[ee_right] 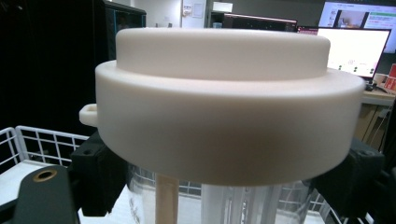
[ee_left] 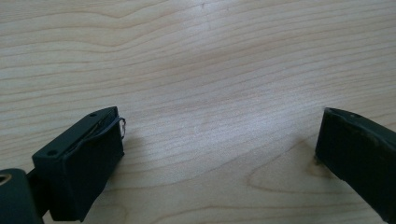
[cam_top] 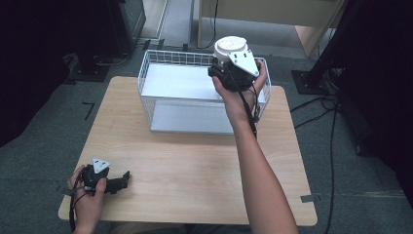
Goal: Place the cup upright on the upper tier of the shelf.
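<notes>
A clear jar with a wide white lid [cam_top: 231,48] is held up over the right end of a white wire basket [cam_top: 165,57] at the back of the table. My right gripper [cam_top: 223,67] is shut on the jar just under the lid. In the right gripper view the white lid [ee_right: 224,98] looms close, with the clear body [ee_right: 224,203] squeezed between the black jaws. My left gripper [cam_top: 124,179] lies low at the table's front left corner. Its jaws stand wide apart over bare wood [ee_left: 205,93], nothing between them.
The wooden table [cam_top: 195,161] is bare in front of the basket. The basket has a white floor [cam_top: 180,80] and wire walls. Black stands and cables lie on the grey floor to the right [cam_top: 321,102] and back left.
</notes>
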{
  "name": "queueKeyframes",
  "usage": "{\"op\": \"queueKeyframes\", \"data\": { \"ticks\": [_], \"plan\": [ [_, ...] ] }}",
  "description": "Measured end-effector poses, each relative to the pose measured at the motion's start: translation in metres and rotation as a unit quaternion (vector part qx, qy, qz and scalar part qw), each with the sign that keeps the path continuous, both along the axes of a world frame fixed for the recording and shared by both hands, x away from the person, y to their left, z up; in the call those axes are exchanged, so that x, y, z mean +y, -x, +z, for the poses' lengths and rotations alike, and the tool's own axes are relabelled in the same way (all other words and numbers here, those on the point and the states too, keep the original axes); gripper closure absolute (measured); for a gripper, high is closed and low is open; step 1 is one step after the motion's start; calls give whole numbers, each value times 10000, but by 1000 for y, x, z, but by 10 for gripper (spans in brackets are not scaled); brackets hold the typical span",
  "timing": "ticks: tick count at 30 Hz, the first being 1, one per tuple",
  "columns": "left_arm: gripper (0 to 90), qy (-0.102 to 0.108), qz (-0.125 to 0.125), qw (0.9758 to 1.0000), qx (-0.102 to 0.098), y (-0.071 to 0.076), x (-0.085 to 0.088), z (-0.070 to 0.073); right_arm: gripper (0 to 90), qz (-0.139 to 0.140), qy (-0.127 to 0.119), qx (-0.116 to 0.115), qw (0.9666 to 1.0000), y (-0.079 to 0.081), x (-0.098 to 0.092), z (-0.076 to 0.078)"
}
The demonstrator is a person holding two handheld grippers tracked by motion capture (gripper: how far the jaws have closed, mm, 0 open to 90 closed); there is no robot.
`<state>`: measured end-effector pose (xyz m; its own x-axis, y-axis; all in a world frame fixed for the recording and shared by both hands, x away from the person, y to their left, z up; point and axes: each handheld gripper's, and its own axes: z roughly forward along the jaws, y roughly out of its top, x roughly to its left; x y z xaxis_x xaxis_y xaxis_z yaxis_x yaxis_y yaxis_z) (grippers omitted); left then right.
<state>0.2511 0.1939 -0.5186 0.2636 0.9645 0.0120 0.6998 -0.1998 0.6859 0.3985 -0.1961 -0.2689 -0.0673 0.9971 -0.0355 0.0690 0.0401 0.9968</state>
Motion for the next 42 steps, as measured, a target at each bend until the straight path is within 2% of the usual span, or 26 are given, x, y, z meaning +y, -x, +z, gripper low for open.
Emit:
{"op": "queueKeyframes", "data": {
  "ticks": [5,12,14,17,21,26,32,35,38,42],
  "plan": [
    [13,1,0,10000,-1,0,0,0,156,-65,-170,-33,9998,-13,-4,-1],
    [13,-1,-1,10000,0,0,0,0,156,67,-190,-54,9998,-26,-6,0],
    [13,0,-1,10000,0,0,0,0,156,108,-288,-88,9995,-28,-7,-1],
    [13,2,1,10000,-2,0,0,0,156,83,-191,-81,9998,-30,-8,-4],
    [13,1,1,10000,-2,0,0,0,156,114,-66,-108,9999,-31,-8,-9],
    [13,0,1,10000,-2,0,0,0,155,139,-225,-95,9996,-30,-12,-11],
    [13,-1,0,10000,-2,0,0,0,149,268,-249,-51,9993,-26,-17,-11],
    [13,1,1,10000,-2,0,0,0,133,343,-212,23,9992,-24,-18,-10],
    [13,1,1,10000,0,0,0,0,68,425,-204,93,9988,-21,-20,-10],
    [13,0,0,10000,-2,0,0,0,48,495,-231,141,9984,-17,-22,-12]
  ]
}}
